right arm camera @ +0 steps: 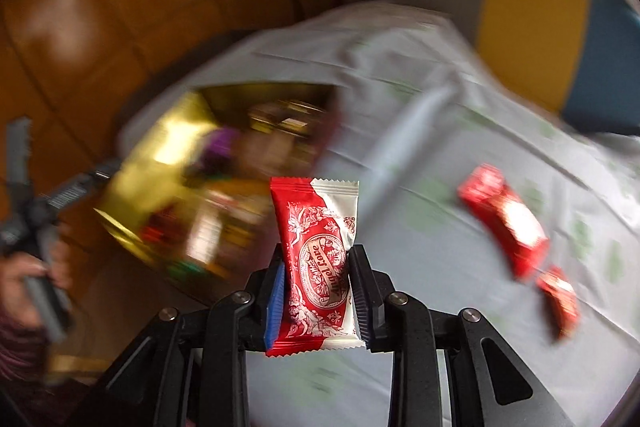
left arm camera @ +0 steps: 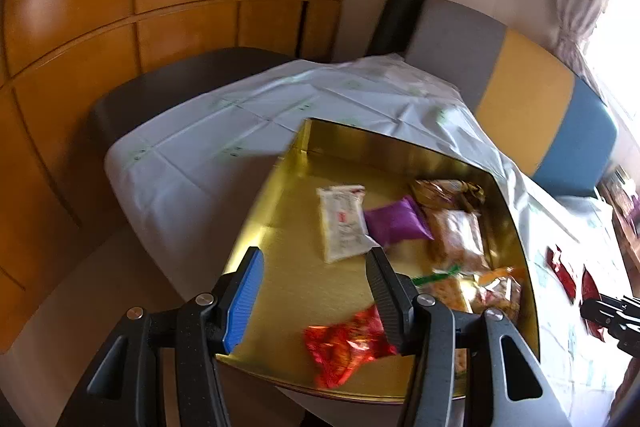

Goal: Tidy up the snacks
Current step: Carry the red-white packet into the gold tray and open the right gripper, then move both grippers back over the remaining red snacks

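**Holding one red-and-white snack packet upright over the cloth**

Gripping the red-and-white packet [right arm camera: 316, 263] are the right tongs [right arm camera: 318, 291], closed on its lower half from both sides. Long axis runs straight up and away from the wrist; crimped top edge points toward the far side of the table. Printed label reads sideways along the length. Red panel faces left, white panel right. The packet hangs in the air above the tabletop [right arm camera: 420, 267], touching nothing but the pads.

Left tongs [left arm camera: 316, 291] gape wide with nothing between them, blue pad on one finger, black ribbed pad on the other. They hover just above the near edge of the gold tray [left arm camera: 280, 227], aimed down into it. In the right wrist view, the person's left hand [right arm camera: 24, 275] grips that tool's handle at far left.

Inside the tray: a crinkled red bag [left arm camera: 344, 347] nearest the left tongs, a white packet [left arm camera: 342, 223] lying lengthwise toward the far wall, a purple packet [left arm camera: 396, 221] just beside it, and brown and orange wrappers crowded along the right wall. The tray is blurred in the right wrist view.

Two more red packets [right arm camera: 504, 219] lie on the cloth well to the right of the held one, also blurred.

Surface: pale tablecloth [left arm camera: 200, 155] with faint green print, creased, draped over the table. Beyond it, a bench cushion [left arm camera: 524, 95] in grey, yellow and blue bands, and wood-panelled cabinet doors [left arm camera: 120, 7] to the left. Curtain and bright window at the upper right.
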The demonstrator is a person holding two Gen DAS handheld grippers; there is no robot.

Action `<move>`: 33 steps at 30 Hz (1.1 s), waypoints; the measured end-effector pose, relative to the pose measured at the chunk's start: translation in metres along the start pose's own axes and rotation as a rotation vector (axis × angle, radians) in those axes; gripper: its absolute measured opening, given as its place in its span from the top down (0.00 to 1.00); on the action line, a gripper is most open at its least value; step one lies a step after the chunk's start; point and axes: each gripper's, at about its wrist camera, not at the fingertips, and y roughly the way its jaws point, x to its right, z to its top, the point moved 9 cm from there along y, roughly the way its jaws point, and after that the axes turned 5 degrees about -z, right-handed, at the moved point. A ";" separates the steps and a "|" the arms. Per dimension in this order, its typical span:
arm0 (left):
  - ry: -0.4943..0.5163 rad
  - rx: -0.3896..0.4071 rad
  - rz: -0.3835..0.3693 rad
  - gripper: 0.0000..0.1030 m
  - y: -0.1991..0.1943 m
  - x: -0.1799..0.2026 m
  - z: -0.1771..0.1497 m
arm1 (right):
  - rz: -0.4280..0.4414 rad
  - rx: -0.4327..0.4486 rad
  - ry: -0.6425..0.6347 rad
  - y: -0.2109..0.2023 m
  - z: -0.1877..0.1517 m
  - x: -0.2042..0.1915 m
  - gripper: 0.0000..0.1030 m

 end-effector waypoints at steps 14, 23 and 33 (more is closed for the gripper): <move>-0.052 -0.017 0.025 0.48 0.003 -0.029 -0.007 | 0.191 -0.128 0.080 0.103 0.026 -0.111 0.65; -0.025 -0.030 0.010 0.48 0.007 -0.015 -0.012 | 0.171 -0.072 0.054 0.085 0.014 -0.099 0.51; 0.061 -0.022 -0.021 0.48 -0.001 0.017 -0.014 | 0.054 0.041 0.021 0.038 0.004 -0.056 0.38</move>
